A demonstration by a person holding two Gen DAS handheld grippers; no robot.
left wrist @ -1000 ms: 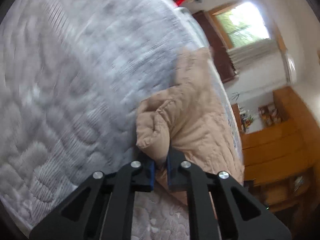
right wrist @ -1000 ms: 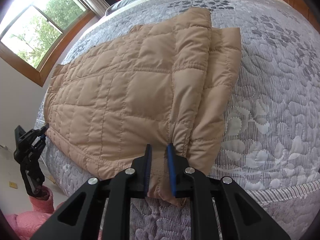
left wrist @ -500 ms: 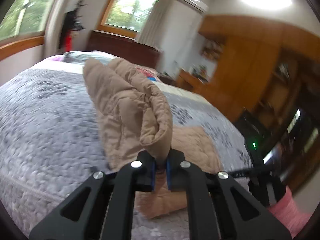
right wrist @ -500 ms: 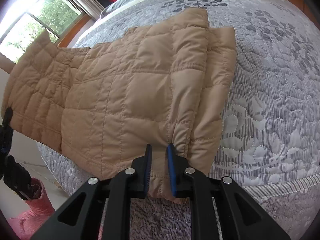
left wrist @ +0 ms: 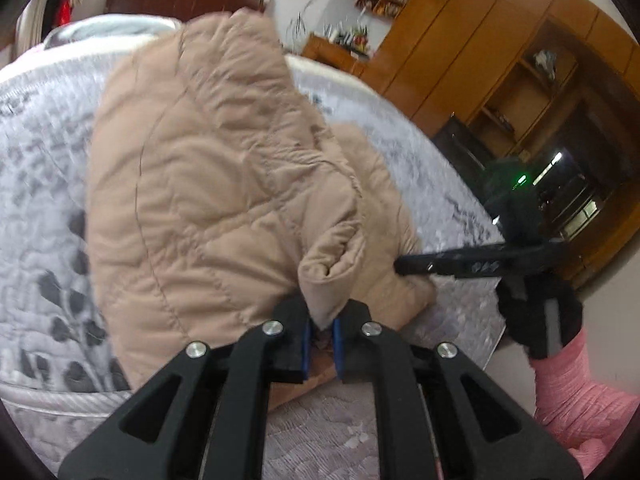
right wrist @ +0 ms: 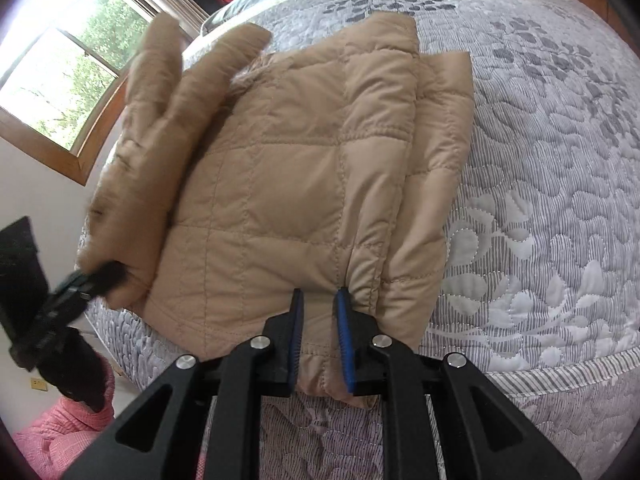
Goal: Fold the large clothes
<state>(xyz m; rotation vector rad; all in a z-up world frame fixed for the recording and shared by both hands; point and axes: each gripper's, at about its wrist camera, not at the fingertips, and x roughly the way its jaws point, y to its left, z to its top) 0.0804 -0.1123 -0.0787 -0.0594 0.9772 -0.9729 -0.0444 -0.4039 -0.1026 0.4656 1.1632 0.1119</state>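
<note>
Left wrist view: left gripper (left wrist: 320,326) clamps a fold of the tan quilted jacket (right wrist: 304,184); right gripper (right wrist: 319,312) pinches its hem over the bed (right wrist: 540,216).

A home bedroom: a bed under a grey quilted bedspread (right wrist: 540,208) fills the view, a wood-framed window (right wrist: 60,92) sits at ten o'clock, and wooden wardrobes and shelving (left wrist: 500,48), seemingly cluttered with small items, stand at two o'clock.

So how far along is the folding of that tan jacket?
Partway. One side of the jacket already lies folded on the bed. The left gripper, shut on a bunched end, carries it over the body; the right gripper straddles the near hem. Left: lay that flap flat and let go.
</note>
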